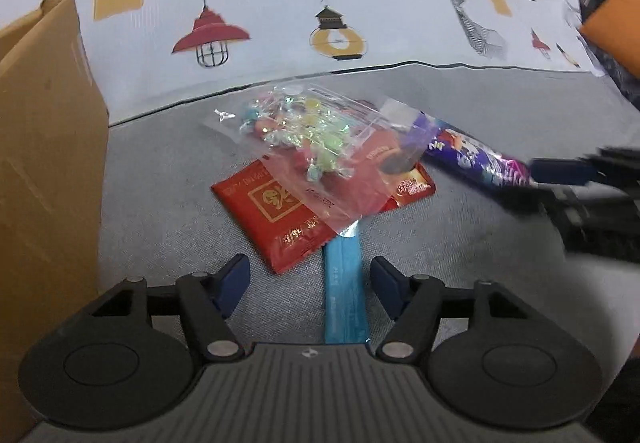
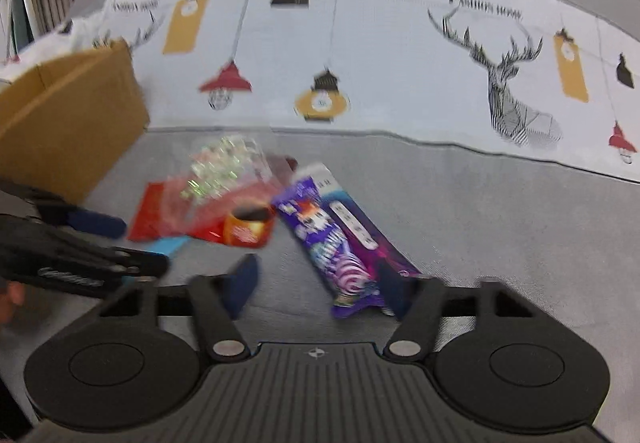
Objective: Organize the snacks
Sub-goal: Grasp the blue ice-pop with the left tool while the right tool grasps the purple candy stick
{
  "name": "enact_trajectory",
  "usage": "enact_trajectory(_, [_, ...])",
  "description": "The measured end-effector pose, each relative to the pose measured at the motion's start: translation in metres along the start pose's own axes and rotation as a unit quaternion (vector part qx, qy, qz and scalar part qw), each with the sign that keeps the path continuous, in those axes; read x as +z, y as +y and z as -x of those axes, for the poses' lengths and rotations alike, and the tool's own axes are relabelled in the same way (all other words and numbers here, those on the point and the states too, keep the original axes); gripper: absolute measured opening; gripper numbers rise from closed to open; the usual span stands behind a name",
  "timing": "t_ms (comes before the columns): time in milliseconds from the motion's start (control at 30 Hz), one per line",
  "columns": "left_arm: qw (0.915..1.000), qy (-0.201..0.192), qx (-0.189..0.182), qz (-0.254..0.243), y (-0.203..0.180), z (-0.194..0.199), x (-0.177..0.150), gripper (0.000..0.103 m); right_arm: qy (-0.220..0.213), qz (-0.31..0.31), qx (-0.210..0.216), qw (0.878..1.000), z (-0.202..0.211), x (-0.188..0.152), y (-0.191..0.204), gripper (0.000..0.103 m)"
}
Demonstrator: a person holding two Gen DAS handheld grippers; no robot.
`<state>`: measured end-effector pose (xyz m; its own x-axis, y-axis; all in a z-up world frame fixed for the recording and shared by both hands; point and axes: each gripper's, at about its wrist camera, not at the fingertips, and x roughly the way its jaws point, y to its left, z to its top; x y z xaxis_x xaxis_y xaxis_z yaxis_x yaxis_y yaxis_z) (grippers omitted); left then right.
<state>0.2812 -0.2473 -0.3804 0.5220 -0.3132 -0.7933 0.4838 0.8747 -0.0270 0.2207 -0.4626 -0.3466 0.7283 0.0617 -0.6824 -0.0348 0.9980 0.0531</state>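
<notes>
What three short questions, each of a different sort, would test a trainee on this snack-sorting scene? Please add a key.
1. True or false: the clear candy bag lies on top of the red packet.
2. Multiple choice: which snack lies between the fingers of the right tool? A) the blue bar B) the purple packet C) the red packet
3. Fill in: the cardboard box stands on the ___ side of the left wrist view.

Key
1. True. The bag overlaps the red packet.
2. B. The purple packet runs into the open gap; the blue bar lies before the left tool instead, which is open too.
3. Left.
</notes>
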Motion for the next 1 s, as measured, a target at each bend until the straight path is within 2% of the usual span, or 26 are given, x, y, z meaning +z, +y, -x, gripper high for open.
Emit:
enact_trajectory(100, [0.9998, -0.020, 0.005, -0.003, -0.001, 0.000, -0.006, 0.056, 0.008, -0.005, 0.004, 1.000, -0.012, 0.002, -0.012, 0.039])
enact_trajectory(133, [0.9996, -0.025, 0.005, -0.008, -0.002, 0.000, -0.006, 0.047, 0.008, -0.005, 0.012, 1.000, -0.016, 0.003, -0.015, 0.038])
enact_trajectory(167, [0.9996, -0.027, 0.003, -0.012, -0.004, 0.000, -0.004, 0.044, 0.010, 0.008, 0.008, 1.000, -0.020, 0.003, -0.013, 0.037])
enact_trajectory(200, [0.9996, -0.026, 0.003, -0.013, -0.004, 0.000, -0.003, 0.036, 0.013, 0.031, 0.005, 0.999, -0.025, 0.003, -0.009, 0.036])
enact_trajectory(233, [0.9997, -0.024, 0.003, -0.009, -0.003, 0.000, -0.001, 0.027, 0.019, 0.051, 0.005, 0.999, -0.028, 0.003, -0.003, 0.025])
enact_trajectory(333, [0.9995, -0.008, -0.016, 0.027, 0.005, 0.004, 0.001, 0.015, 0.037, 0.078, 0.007, 0.996, -0.032, 0.002, 0.010, 0.026])
enact_trajectory(433, [0.9948, 0.023, -0.060, 0.080, 0.020, 0.016, -0.003, 0.014, 0.053, 0.051, -0.007, 0.997, -0.017, -0.002, 0.012, 0.026])
enact_trajectory(500, [0.9932, 0.037, -0.072, 0.084, 0.023, 0.024, -0.011, 0.014, 0.050, 0.033, -0.007, 0.998, 0.007, -0.010, 0.020, 0.026])
enact_trajectory(600, [0.9946, 0.042, -0.076, 0.057, 0.015, 0.028, -0.019, 0.017, 0.050, 0.057, 0.002, 0.997, 0.025, -0.022, 0.042, 0.026])
enact_trajectory(700, [0.9949, 0.037, -0.069, 0.064, 0.010, 0.026, -0.019, 0.022, 0.074, 0.108, -0.019, 0.991, 0.011, -0.032, 0.058, 0.026])
enact_trajectory(733, [0.9959, 0.032, -0.063, 0.056, 0.007, 0.025, -0.019, 0.022, 0.068, 0.108, -0.019, 0.992, 0.009, -0.032, 0.059, 0.028])
enact_trajectory(767, [0.9975, 0.024, -0.055, 0.038, 0.002, 0.024, -0.020, 0.020, 0.060, 0.103, -0.019, 0.993, 0.008, -0.031, 0.058, 0.033])
enact_trajectory(800, [0.9986, 0.015, -0.047, 0.017, -0.003, 0.023, -0.021, 0.020, 0.058, 0.095, -0.023, 0.994, 0.006, -0.029, 0.056, 0.050])
enact_trajectory(833, [0.9992, 0.009, -0.039, -0.003, -0.008, 0.022, -0.023, 0.018, 0.054, 0.084, -0.030, 0.994, 0.003, -0.028, 0.053, 0.060])
enact_trajectory(867, [0.9993, 0.006, -0.033, -0.019, -0.013, 0.022, -0.023, 0.015, 0.054, 0.075, -0.028, 0.995, 0.000, -0.027, 0.047, 0.060])
enact_trajectory(900, [0.9993, 0.010, -0.035, -0.013, -0.011, 0.023, -0.022, 0.014, 0.058, 0.057, -0.014, 0.997, -0.002, -0.024, 0.041, 0.056])
enact_trajectory(933, [0.9990, 0.020, -0.041, 0.004, -0.008, 0.023, -0.020, 0.011, 0.059, 0.036, 0.000, 0.998, -0.004, -0.022, 0.035, 0.031])
enact_trajectory(967, [0.9984, 0.030, -0.046, 0.017, -0.006, 0.025, -0.019, 0.010, 0.059, 0.022, 0.003, 0.998, -0.004, -0.020, 0.032, 0.021])
enact_trajectory(1000, [0.9977, 0.039, -0.049, 0.027, -0.004, 0.027, -0.018, 0.010, 0.061, 0.014, 0.001, 0.998, -0.003, -0.019, 0.029, 0.021])
